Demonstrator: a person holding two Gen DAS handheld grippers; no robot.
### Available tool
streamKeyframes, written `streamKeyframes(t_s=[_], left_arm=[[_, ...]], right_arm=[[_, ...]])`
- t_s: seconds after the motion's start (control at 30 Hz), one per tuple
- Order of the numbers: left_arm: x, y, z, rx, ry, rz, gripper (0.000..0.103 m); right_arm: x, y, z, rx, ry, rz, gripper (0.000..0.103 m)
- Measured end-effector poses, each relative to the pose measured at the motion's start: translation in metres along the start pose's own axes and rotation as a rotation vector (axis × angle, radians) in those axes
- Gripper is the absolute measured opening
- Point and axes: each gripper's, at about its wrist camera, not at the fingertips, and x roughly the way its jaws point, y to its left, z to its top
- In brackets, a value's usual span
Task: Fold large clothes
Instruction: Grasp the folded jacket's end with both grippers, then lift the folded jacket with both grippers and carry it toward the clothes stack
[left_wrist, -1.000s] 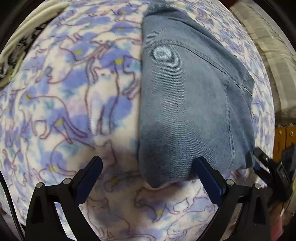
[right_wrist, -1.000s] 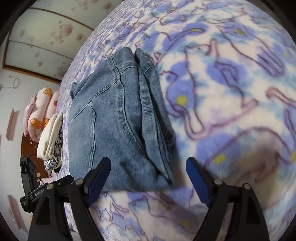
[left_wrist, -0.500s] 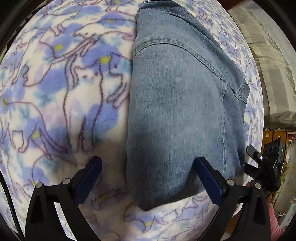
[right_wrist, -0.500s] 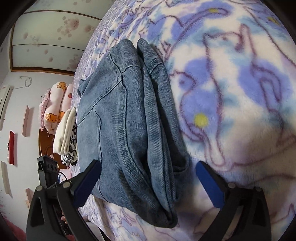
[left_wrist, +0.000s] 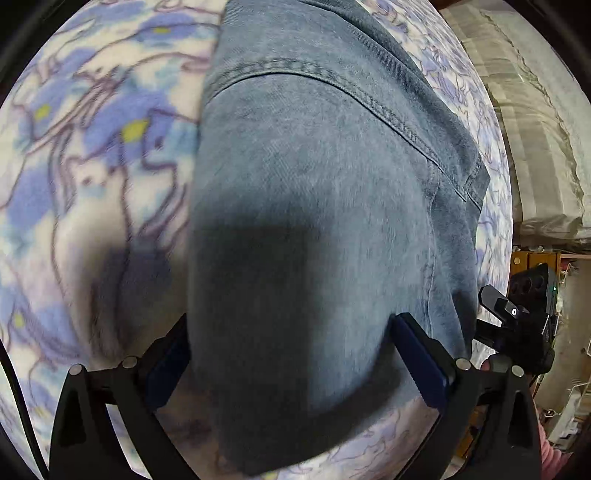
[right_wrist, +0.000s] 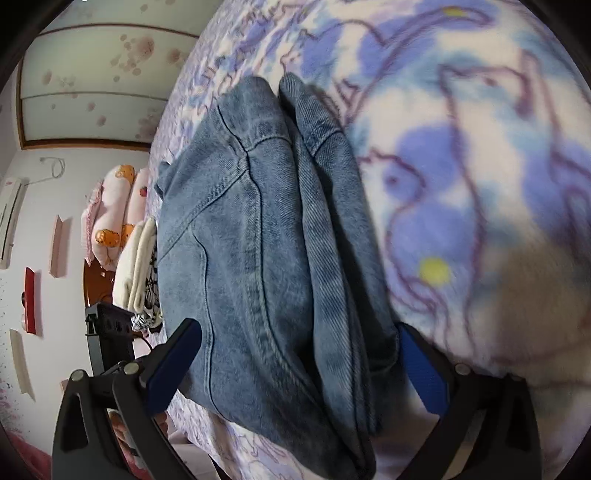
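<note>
Right wrist | folded jeans (right_wrist: 266, 258) | long axis runs away from camera

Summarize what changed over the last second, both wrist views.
Both tools closed in on the folded jeans: left tool and right tool now straddle its near end, jaws open, the right's just widened. Nothing gripped. Jeans still folded on the blanket.

Jeans (left_wrist: 332, 221): faded blue denim, matt, twill-ribbed, stitched seams. Blanket (right_wrist: 480, 184): fuzzy printed fleece. Claw pads (right_wrist: 424, 373): smooth blue plastic.
</note>
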Motion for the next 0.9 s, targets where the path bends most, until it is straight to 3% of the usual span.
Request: streamKeyframes(t_s=[0.23,0.43,0.57,0.77,0.87,0.9], left_arm=[[0.019,-0.002,0.028,-0.006,-0.014,-0.046,0.103],[0.027,-0.002,0.036,-0.016,-0.023,-0.088,0.103],[0.028,0.009,0.038,-0.038,-0.025,-0.104,0.103],[0.028,0.01,0.038,-0.078,-0.056,-0.085,0.103],[0.029,0.006,0.037,-0.093,-0.077,-0.06,0.103],[0.029,0.004,0.036,-0.094,-0.081,-0.048,0.103]], right_arm=[[0.015,0.003,0.017,-0.048,0.093,0.043,0.103],[0.029,0.003,0.042,-0.008,0.132,0.199,0.103],[0.05,0.024,0.058,-0.038,0.168,0.247,0.103],[0.063,0.046,0.059,-0.109,0.175,0.194,0.103],[0.061,0.045,0.053,-0.12,0.146,0.157,0.09],[0.06,0.046,0.052,-0.13,0.139,0.12,0.08]])
